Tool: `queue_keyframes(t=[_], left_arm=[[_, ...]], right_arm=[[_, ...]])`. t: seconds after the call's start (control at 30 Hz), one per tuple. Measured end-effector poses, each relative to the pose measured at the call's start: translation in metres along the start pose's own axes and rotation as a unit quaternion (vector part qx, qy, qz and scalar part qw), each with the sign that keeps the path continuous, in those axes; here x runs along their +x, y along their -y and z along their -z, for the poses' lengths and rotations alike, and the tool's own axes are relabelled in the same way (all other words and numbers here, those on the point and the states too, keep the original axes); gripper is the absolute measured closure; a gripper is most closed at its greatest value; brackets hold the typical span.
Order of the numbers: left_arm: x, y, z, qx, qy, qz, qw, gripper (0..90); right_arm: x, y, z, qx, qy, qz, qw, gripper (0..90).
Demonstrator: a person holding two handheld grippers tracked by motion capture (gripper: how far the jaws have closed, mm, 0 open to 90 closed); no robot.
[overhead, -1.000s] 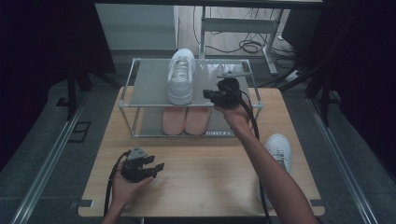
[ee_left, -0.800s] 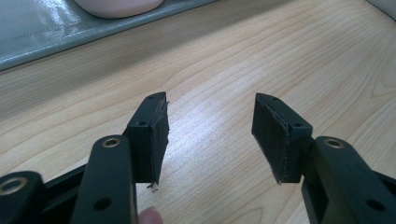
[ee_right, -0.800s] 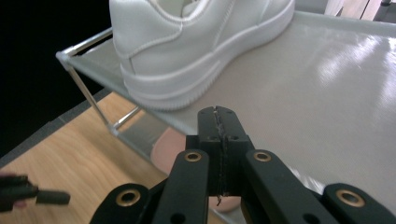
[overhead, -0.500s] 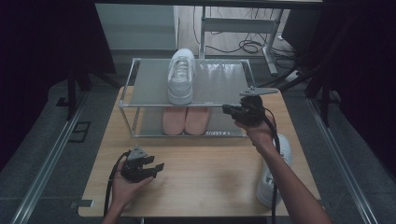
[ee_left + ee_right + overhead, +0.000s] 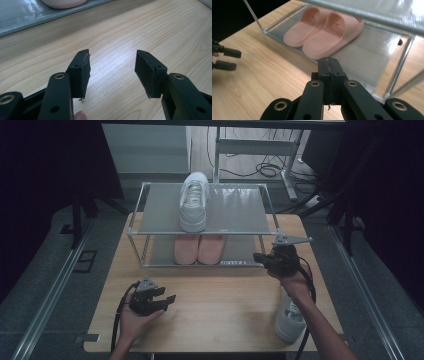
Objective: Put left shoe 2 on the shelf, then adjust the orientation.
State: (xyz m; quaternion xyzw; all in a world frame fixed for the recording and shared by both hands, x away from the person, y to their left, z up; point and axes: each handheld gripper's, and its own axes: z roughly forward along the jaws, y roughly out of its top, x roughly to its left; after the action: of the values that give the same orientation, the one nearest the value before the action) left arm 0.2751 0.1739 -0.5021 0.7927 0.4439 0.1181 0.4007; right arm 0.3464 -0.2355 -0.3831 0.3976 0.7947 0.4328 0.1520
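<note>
A pale wooden surface (image 5: 220,305) carries a two-tier metal shoe rack (image 5: 145,220). The left gripper (image 5: 167,299) rests low on it, jaws apart and empty. Beyond stands the rack. The right gripper (image 5: 260,257), jaws pressed together and empty, hovers near the rack's right corner, above a white sneaker (image 5: 289,317) on the surface.

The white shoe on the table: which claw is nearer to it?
Right. The right claw is just above the shoe; the left claw is far across the table.
</note>
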Motion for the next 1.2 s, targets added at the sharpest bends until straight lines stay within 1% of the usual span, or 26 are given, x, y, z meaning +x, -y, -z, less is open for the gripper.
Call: queue_keyframes(t=[0.13,0.2,0.27,0.33,0.47,0.7,0.73,0.9,1.03,1.1,1.13,1.17,1.2], left_arm=[[0.0,0.0,0.001,0.0,0.0,-0.001,1.0,46.6],[0.0,0.0,0.001,0.0,0.0,0.001,1.0,46.6],[0.0,0.0,0.001,0.001,0.0,-0.001,1.0,46.6],[0.0,0.0,0.0,0.002,0.0,-0.002,1.0,46.6],[-0.002,0.0,0.001,0.001,0.001,-0.001,1.0,46.6],[0.0,0.001,-0.001,0.003,0.0,0.001,1.0,46.6],[0.0,0.001,-0.001,0.004,0.0,0.001,1.0,46.6],[0.0,0.0,0.001,0.002,0.001,-0.001,1.0,46.6],[0.0,0.001,0.001,0.002,0.001,-0.001,1.0,46.6],[-0.001,0.001,0.0,0.003,0.001,0.0,1.0,46.6],[-0.001,0.0,0.0,0.004,0.002,-0.003,1.0,46.6],[-0.001,0.0,0.0,0.004,0.002,-0.003,1.0,46.6],[-0.001,0.001,-0.001,0.006,0.001,-0.002,1.0,46.6]], right_arm=[[-0.001,0.012,0.005,0.008,0.001,0.001,1.0,90.0],[0.002,0.02,0.009,0.015,0.006,0.009,0.9998,90.0],[0.004,0.026,0.011,0.018,0.006,0.013,0.9997,90.0],[0.006,0.032,0.012,0.028,0.007,0.021,0.9994,90.0],[0.006,0.042,0.013,0.041,0.004,0.02,0.999,90.0],[0.008,0.051,0.017,0.044,-0.002,0.017,0.9989,90.0],[0.01,0.055,0.019,0.052,0.001,0.021,0.9984,90.0],[0.013,0.065,0.022,0.06,0.0,0.02,0.998,90.0],[0.017,0.074,0.025,0.067,0.003,0.025,0.9974,90.0],[0.018,0.075,0.026,0.069,0.004,0.025,0.9973,90.0],[0.018,0.079,0.027,0.075,0.007,0.026,0.9968,90.0],[0.018,0.079,0.027,0.075,0.007,0.026,0.9968,90.0],[0.017,0.084,0.028,0.082,0.01,0.026,0.9963,90.0]])
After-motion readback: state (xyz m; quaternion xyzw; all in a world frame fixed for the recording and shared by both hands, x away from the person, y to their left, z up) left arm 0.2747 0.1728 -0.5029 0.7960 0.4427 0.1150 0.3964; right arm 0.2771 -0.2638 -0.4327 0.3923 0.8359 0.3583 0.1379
